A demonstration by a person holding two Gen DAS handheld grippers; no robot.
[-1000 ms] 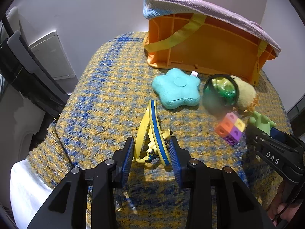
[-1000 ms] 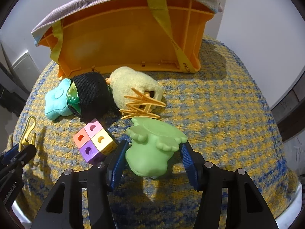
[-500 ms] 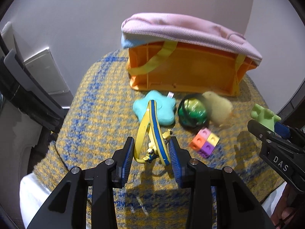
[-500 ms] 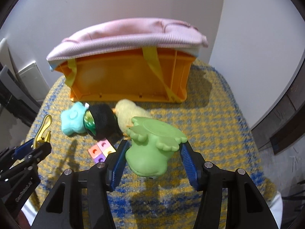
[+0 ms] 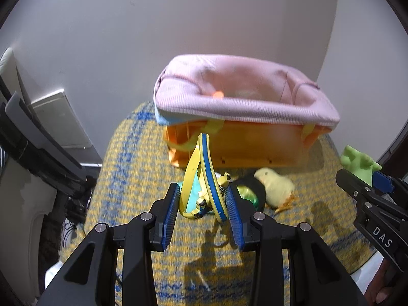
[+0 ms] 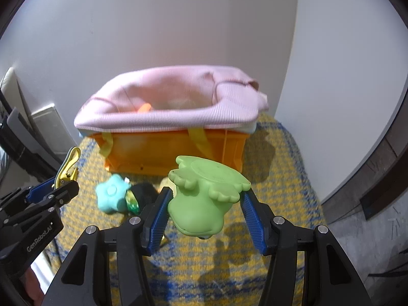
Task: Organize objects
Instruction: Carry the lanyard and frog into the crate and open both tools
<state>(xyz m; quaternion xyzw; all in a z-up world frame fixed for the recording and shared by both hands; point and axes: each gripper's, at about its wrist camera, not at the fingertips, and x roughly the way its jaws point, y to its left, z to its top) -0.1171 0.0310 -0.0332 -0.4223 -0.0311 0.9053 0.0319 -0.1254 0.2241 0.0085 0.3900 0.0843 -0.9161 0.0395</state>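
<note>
Left gripper (image 5: 201,210) clenched on yellow-blue clip (image 5: 204,176), right gripper (image 6: 205,215) grasping green toy (image 6: 201,204); both held above checkered cloth (image 6: 280,178), near orange basket (image 6: 165,150).

Smooth plastic frog (image 6: 201,199), ribbed pink cloth liner (image 6: 163,119), coarse woven tablecloth (image 6: 280,178).

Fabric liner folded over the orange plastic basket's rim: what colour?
Pale pink ribbed fabric liner, with a light-blue edge showing at its lower corner. Clearest in the right wrist view.
</note>
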